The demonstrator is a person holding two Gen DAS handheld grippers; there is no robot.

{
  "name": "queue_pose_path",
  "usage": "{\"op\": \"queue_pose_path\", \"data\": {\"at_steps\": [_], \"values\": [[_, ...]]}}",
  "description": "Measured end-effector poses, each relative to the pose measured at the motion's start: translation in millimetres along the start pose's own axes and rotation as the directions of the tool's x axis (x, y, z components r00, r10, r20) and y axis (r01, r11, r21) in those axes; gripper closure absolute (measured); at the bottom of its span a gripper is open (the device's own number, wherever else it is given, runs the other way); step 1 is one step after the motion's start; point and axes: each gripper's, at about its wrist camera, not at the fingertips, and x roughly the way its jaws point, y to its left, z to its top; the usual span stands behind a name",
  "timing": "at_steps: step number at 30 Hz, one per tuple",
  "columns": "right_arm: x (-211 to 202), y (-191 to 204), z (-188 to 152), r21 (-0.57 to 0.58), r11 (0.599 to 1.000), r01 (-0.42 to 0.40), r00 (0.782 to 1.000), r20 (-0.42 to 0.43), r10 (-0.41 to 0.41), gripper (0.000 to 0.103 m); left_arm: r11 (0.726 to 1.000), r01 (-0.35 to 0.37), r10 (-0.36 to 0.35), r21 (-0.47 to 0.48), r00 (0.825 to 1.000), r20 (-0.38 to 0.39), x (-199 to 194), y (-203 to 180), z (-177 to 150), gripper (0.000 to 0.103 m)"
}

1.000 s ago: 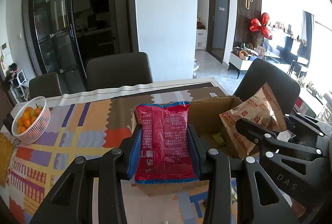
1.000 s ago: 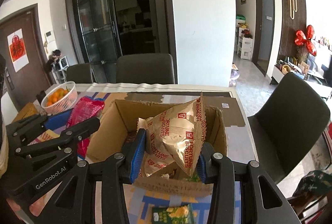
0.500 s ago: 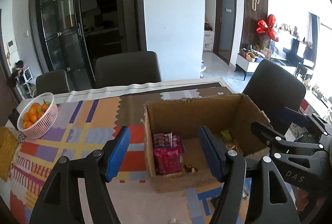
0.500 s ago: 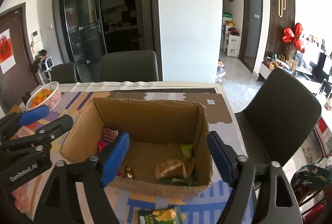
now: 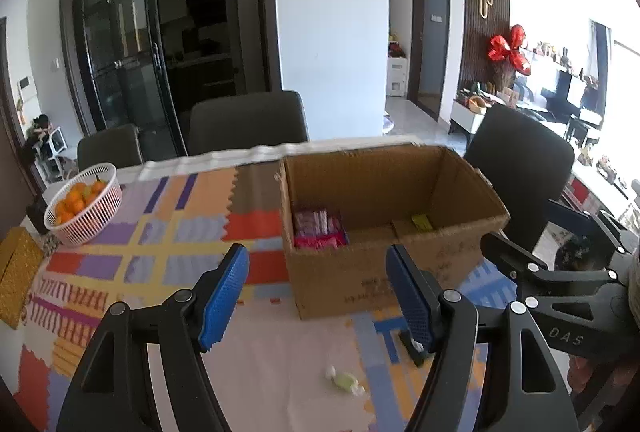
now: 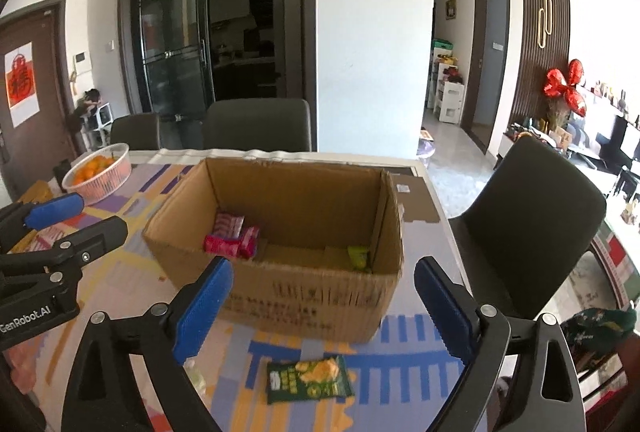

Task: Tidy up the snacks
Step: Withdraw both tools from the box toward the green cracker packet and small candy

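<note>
Looking along two pairs of black tongs with blue pads, both views face an open cardboard box (image 5: 384, 240) that stands on a desk (image 5: 168, 232) covered by a cloth of coloured blocks. The left tongs (image 5: 318, 292) hang over the near part of the desk, their jaws opening, with nothing between the pads; the box's near left corner shows beyond the gap. The right tongs (image 6: 324, 308) hang just to the right, their jaws opening wide and holding nothing; the box's near wall shows between the pads.

Inside the box, pink and red snack packets (image 6: 232, 238) lie against the left wall, and a small yellow-green packet (image 6: 357, 256) lies in the near right corner. The box's near wall hides the rest of its floor.

On the desk in front of the box, a dark green snack bag (image 6: 310, 378) with a yellow picture lies flat, near the right tongs. A small pale green wrapped sweet (image 5: 345, 381) lies on the cloth near the left tongs.

At the far left of the desk stands a white basket of oranges (image 5: 82, 206). A gold box (image 5: 16, 272) lies at the left edge. Dark chairs (image 5: 248, 122) stand along the far side, and another is to the right.
</note>
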Motion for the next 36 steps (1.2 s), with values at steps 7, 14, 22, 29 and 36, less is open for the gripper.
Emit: {"op": "queue_pose_path", "data": {"at_steps": [7,14,22,29,36], "values": [[-8,3,-31,-0.062,0.998,0.002,1.0,-0.012,-0.003,0.01,1.0,0.0,0.0,-0.004,0.999,-0.047,0,-6,-34,0.031],[2,4,-61,-0.073,0.997,-0.024,0.997,-0.07,0.019,0.006,1.0,-0.014,0.013,-0.008,0.992,-0.123,12,-10,-72,0.031],[23,12,-91,-0.124,0.991,-0.044,0.988,-0.152,0.025,0.006,0.999,0.028,-0.032,-0.026,0.981,-0.192,36,-12,-103,0.035],[42,8,-105,-0.106,0.993,-0.049,0.979,-0.202,0.027,0.006,0.998,0.043,-0.054,-0.051,0.969,-0.242,61,-15,-122,0.042],[63,10,-114,-0.088,0.992,-0.09,0.965,-0.255,0.065,0.006,0.997,0.032,-0.051,-0.069,0.958,-0.282,83,-17,-131,0.047]]}}
